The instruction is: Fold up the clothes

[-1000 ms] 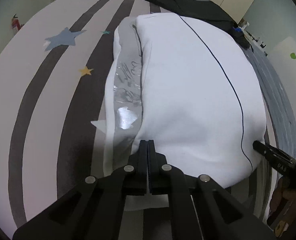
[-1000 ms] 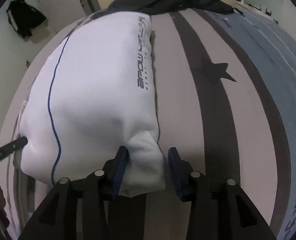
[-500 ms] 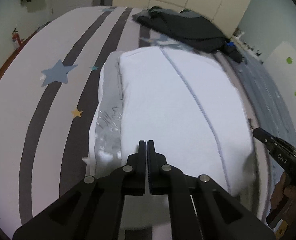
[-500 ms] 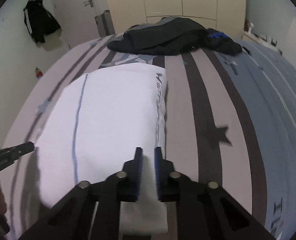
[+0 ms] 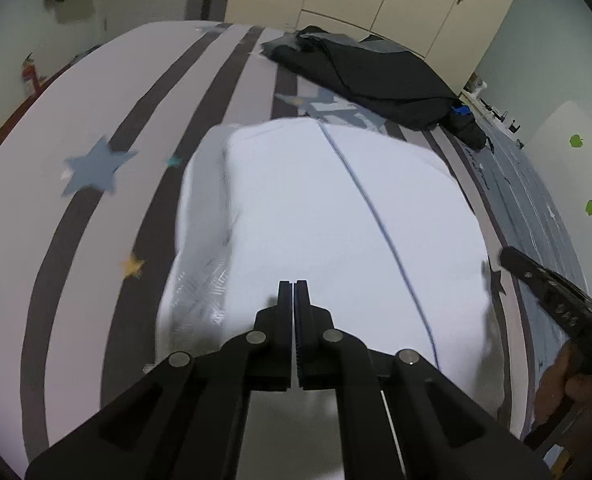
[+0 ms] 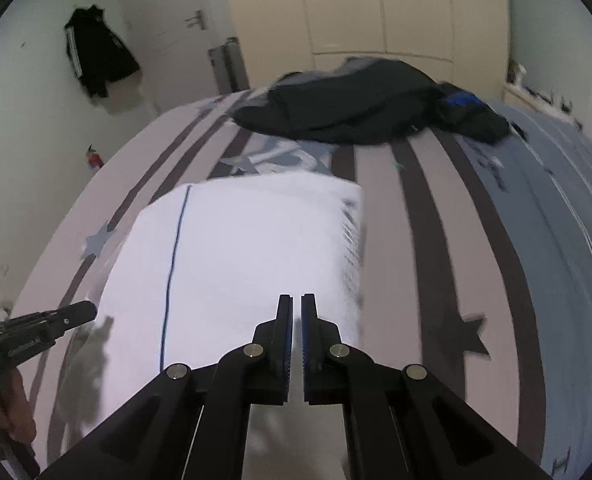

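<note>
White fabric, a folded garment point(image 5: 328, 220) with one thin blue line down its top face, lies on the striped bedspread point(image 5: 144, 92), roughly mid-bed and nearer the camera end. Silvery print shows on a lower layer at its left edge in the left wrist view; dark lettering runs along its right edge in the right wrist view. Left gripper point(image 5: 294, 292): jaws pressed together over the near edge of the garment. Its tips show no cloth between them; what lies lower between the pads is hidden, so a grip on the hem cannot be confirmed. Right gripper point(image 6: 296, 308): jaws have just been closing and now stand nearly together, with a sliver of white visible in the narrow slot, read as the near right corner pinched. Both tools sit at the garment's near end, one toward each side. Step in hand, as judged: taking hold of the near hem for the next fold, the sides being already folded in. Next move calls for lifting both corners evenly and carrying them toward the far edge, keeping the hem taut and level so the layers do not slide apart. Dark clothes point(image 6: 360, 108) lie heaped at the far end of the bed, well apart from the white piece and not yet dealt with.
</note>
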Demonstrator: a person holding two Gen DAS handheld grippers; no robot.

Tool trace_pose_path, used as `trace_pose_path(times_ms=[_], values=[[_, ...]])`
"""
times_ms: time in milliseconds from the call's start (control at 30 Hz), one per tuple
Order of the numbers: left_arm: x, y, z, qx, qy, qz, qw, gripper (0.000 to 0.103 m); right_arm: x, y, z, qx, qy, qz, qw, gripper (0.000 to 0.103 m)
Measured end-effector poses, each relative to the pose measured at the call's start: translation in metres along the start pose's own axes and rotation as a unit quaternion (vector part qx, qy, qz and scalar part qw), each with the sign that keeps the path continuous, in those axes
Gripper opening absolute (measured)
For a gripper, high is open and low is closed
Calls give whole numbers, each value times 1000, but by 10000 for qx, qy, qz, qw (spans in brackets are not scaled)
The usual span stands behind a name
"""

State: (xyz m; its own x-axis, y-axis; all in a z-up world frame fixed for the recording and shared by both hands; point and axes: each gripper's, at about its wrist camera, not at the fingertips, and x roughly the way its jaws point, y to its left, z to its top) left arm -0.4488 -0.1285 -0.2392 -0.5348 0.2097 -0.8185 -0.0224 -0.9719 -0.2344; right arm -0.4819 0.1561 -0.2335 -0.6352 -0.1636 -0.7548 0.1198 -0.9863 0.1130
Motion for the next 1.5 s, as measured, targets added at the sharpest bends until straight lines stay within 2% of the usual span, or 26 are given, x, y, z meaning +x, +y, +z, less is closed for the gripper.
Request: trace_pose_path(times_ms=[33, 67, 100, 167, 267, 400, 500, 600, 667, 767, 867, 933, 967, 1000, 1033, 1067, 1100, 1200, 1233, 1267, 1300, 1333, 1367, 1400, 1433, 1500], values=[[8, 3, 2, -21, 19, 106, 9999, 2, 11, 4, 1, -35, 79, -58, 9999, 4], [23, 13, 3, -36, 174, 383, 9991, 2, 24, 4, -2, -43, 173, -122, 9998, 0], [35, 23, -1, -105, 298, 447, 9985, 2, 37, 1, -7, -45, 239, -158, 9996, 0], [42, 36, -7, -206, 281, 368, 9987, 2, 49, -1, -15, -132, 228, -139, 9996, 0], [32, 32, -1, -203, 211, 411, 9987, 2, 36, 0, -9, -163, 189, -146, 9996, 0], [16, 22, 22, -207, -201, 8, 9996, 2, 20, -6, 18, 47, -233, -187, 9995, 1], [24, 16, 41, -151, -325, -119, 9993, 2, 42, -8, 41, 46, -219, -215, 9995, 1], [59, 24, 52, -108, -22, 208, 9997, 2, 77, -12, 46, 32, 54, -260, 9996, 1], [84, 33, 46, -174, 217, 166, 9995, 2, 91, -18, 40, 133, 68, -269, 9995, 0], [77, 21, 50, 8, 148, 334, 9993, 2, 84, -7, 46, -99, 100, -437, 9989, 0], [60, 15, 63, -19, -147, 71, 9999, 2, 72, -9, 60, -91, -37, -326, 9994, 0], [60, 13, 80, -2, -297, -62, 9995, 2, 72, -10, 70, -84, -151, -320, 9993, 0], [65, 13, 86, 13, -276, -14, 9996, 2, 74, -11, 75, -82, -200, -329, 9992, 0], [80, 15, 88, 78, -91, 161, 9998, 2, 80, -11, 79, -74, -164, -357, 9992, 0], [96, 18, 90, 151, 120, 355, 9992, 2, 96, -12, 81, -60, 64, -386, 9992, 0], [113, 25, 87, 213, 332, 389, 9985, 2, 113, -14, 79, -63, 348, -374, 9987, 0], [116, 30, 84, 192, 288, 287, 9990, 2, 123, -16, 75, -110, 469, -354, 9982, 0], [98, 36, 87, -36, 206, -36, 9998, 3, 116, -12, 75, -349, 279, -420, 9981, 2], [90, 39, 88, -132, 182, -199, 9995, 10, 110, -10, 75, -385, 221, -426, 9981, 3], [75, 44, 85, -222, 109, -363, 9990, 19, 102, -10, 75, -372, 177, -391, 9984, 10], [64, 48, 80, -237, 47, -347, 9991, 26, 92, -12, 73, -317, 130, -325, 9989, 22], [53, 52, 74, -240, -13, -300, 9993, 51, 81, -14, 70, -271, 65, -268, 9993, 32], [41, 57, 66, -274, -76, -268, 9992, 75, 70, -16, 66, -225, 1, -212, 9995, 53], [30, 64, 57, -357, -148, -295, 9988, 81, 59, -19, 62, -148, -68, -127, 9998, 67], [18, 73, 48, -481, -218, -355, 9980, 87, 46, -21, 55, -45, -125, -17, 9999, 70], [9, 85, 29, -720, -95, -428, 9964, 89, 25, -26, 41, 73, -130, 90, 9998, 73]])
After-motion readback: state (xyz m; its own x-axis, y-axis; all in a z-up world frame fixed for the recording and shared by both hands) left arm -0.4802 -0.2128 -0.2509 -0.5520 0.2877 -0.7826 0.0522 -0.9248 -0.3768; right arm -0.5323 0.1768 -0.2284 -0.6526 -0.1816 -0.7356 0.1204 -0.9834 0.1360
